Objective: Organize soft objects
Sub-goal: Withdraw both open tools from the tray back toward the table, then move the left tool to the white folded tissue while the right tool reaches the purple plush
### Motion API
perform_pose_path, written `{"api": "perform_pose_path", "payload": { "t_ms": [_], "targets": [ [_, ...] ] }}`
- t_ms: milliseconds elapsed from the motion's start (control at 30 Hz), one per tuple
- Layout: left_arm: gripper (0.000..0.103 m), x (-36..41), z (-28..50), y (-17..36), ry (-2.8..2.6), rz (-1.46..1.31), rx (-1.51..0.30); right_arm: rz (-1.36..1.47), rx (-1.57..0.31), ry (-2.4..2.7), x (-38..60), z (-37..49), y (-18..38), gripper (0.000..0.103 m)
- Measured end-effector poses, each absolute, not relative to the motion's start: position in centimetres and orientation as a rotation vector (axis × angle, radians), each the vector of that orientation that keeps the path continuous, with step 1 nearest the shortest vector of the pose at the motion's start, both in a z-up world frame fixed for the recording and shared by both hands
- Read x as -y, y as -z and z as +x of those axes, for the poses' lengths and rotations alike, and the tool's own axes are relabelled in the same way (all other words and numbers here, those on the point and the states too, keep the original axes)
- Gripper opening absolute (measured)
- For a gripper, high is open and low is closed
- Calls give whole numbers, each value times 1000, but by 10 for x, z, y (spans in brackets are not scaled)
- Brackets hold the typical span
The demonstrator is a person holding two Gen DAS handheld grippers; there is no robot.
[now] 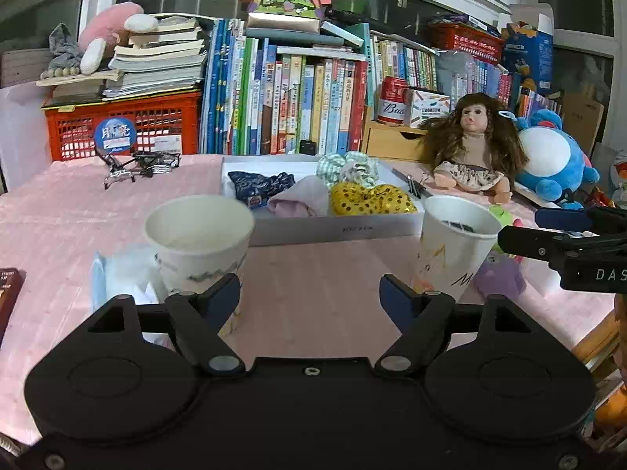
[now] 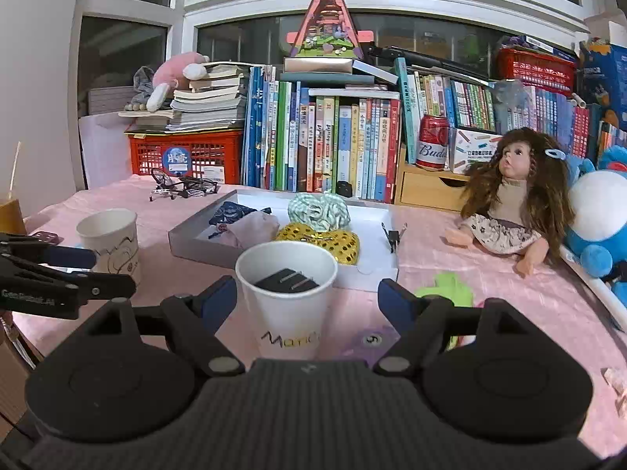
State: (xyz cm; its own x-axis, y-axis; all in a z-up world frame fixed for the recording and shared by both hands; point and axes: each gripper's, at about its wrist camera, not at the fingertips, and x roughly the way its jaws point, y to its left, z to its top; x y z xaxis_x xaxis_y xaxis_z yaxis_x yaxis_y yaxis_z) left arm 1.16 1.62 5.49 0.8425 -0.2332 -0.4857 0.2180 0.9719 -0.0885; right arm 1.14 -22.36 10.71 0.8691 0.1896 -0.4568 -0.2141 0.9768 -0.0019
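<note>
Right gripper [image 2: 307,299]: jaws standing wide, gripping nothing, flanking a paper cup [image 2: 288,293]. Left gripper [image 1: 309,293]: likewise. White tray [image 2: 184,244] of soft items lying straight ahead, seemingly nearer the right.

The table cover [image 1: 313,274] is soft pink cloth. Both cups [image 1: 200,235] [image 2: 286,293] are smooth white paper. The box [image 1: 333,229] looks like matt card. The gold bow [image 1: 370,199] is shiny and bumpy. The can [image 2: 432,143] is glossy metal. The little drawer [image 2: 429,188] is plain wood.
</note>
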Motion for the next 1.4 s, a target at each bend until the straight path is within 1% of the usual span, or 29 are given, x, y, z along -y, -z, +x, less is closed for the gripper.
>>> {"api": "perform_pose_path", "payload": {
  "t_ms": [100,233,533,1400],
  "targets": [
    [80,-21,8,-48,221,-31,-518,-51,-464,-201,225,9,-102,90],
    [83,-27,4,-42,194,-28,-517,-60,-461,-192,224,6,-94,96],
    [87,-46,3,-31,135,-65,-529,-66,-458,-173,222,4,-84,102],
    [88,-73,17,-7,-77,-55,-528,-88,-509,-41,233,13,-53,103]
  ]
}}
